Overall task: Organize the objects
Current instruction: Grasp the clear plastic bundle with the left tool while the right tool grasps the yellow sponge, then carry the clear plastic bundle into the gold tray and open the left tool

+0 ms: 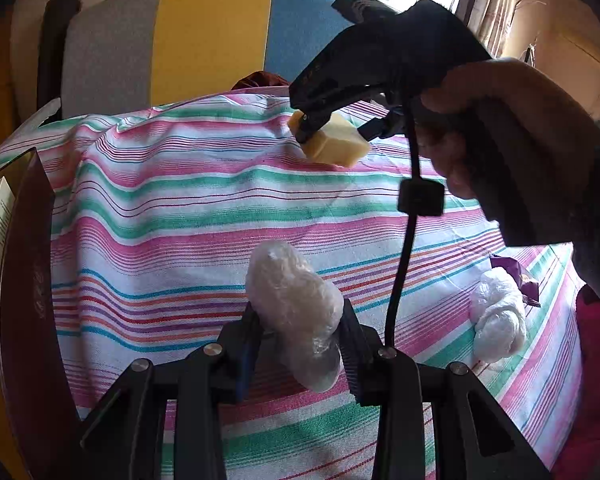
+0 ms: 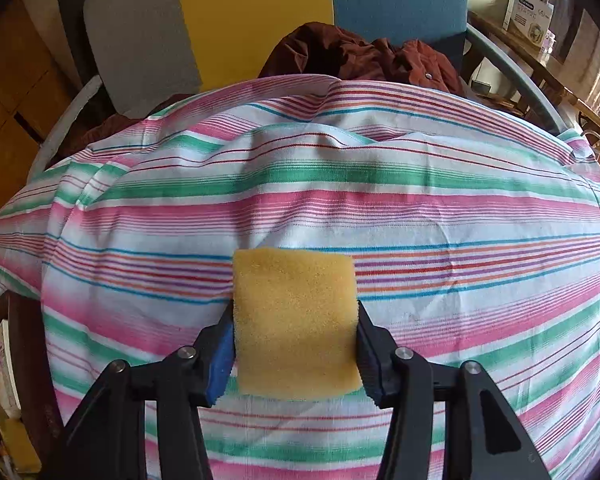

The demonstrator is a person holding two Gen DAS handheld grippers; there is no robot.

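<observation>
- Nearest my left camera, my left gripper point(image 1: 300, 344) has its jaws closed tight around a lump wrapped in clear plastic film point(image 1: 296, 316), held above the striped cloth point(image 1: 160, 208).
- A second white wrapped bundle point(image 1: 497, 316) lies on the cloth to the right, touching a purple wrapper point(image 1: 517, 276) at its far side.
- At the left edge I see a dark maroon box point(image 1: 24, 280) standing open, a paper label inside it.
- Further off, my right gripper point(image 1: 327, 136), held by a hand point(image 1: 511, 144), points down at the cloth with a yellow sponge point(image 1: 335, 144) between its fingers.
- From my right camera, the jaws sit partly open, pads pressing both sides of the sponge point(image 2: 296, 328), gripping it over the cloth point(image 2: 459, 216).
- Beyond the cloth's far edge lies a crumpled reddish-brown garment point(image 2: 359, 56), against a grey, yellow and blue chair back point(image 2: 252, 16).
</observation>
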